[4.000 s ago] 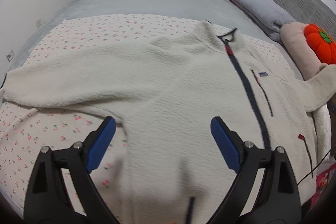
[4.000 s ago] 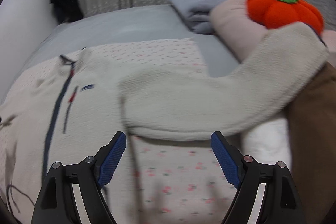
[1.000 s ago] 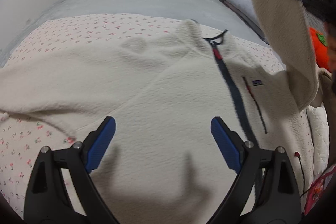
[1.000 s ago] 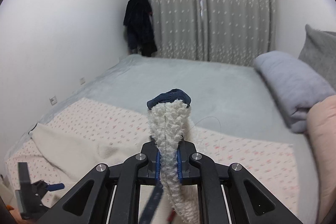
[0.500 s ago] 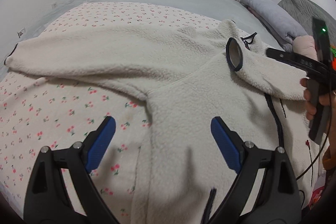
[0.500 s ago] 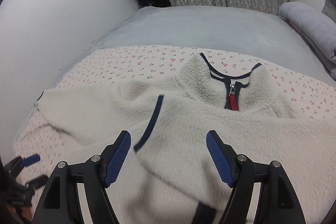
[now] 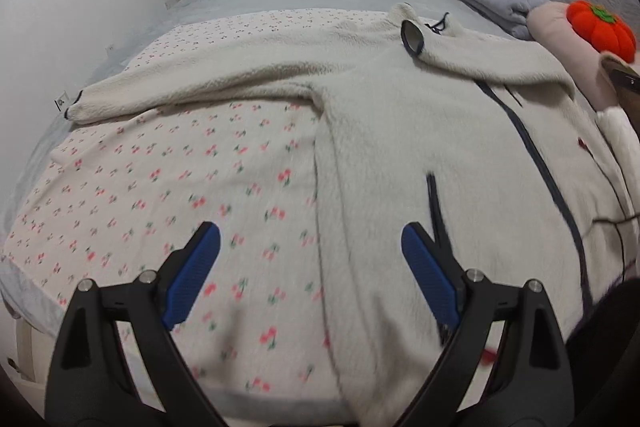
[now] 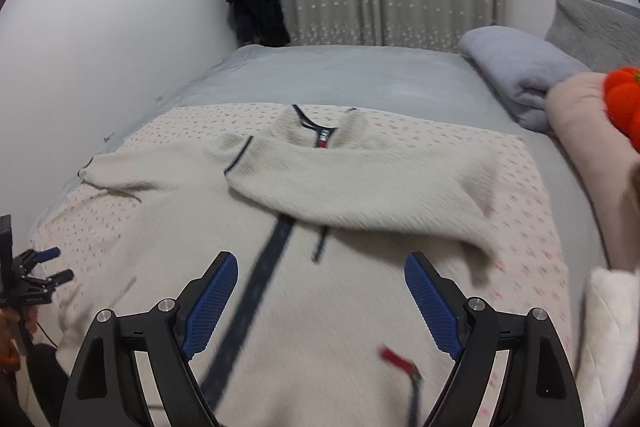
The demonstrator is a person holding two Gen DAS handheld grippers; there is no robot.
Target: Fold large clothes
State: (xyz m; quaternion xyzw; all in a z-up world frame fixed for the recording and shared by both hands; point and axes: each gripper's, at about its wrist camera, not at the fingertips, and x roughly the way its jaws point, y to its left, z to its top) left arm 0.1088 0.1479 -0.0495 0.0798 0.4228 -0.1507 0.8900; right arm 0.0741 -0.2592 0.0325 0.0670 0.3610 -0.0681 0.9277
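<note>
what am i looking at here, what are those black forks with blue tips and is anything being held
Those forks are two hand-held grippers; a person carries one in each hand, each with a camera looking along its fingers. One picture is from the left hand-held gripper, the other from the right hand-held gripper. Both look down on a bed covered by a cherry-print sheet, where a cream fleece jacket lies flat. Its one sleeve is folded across the chest; the other sleeve is spread out sideways. Neither gripper holds anything: both stand open, and the right one's jaws have just been opening, with nothing between them.
</note>
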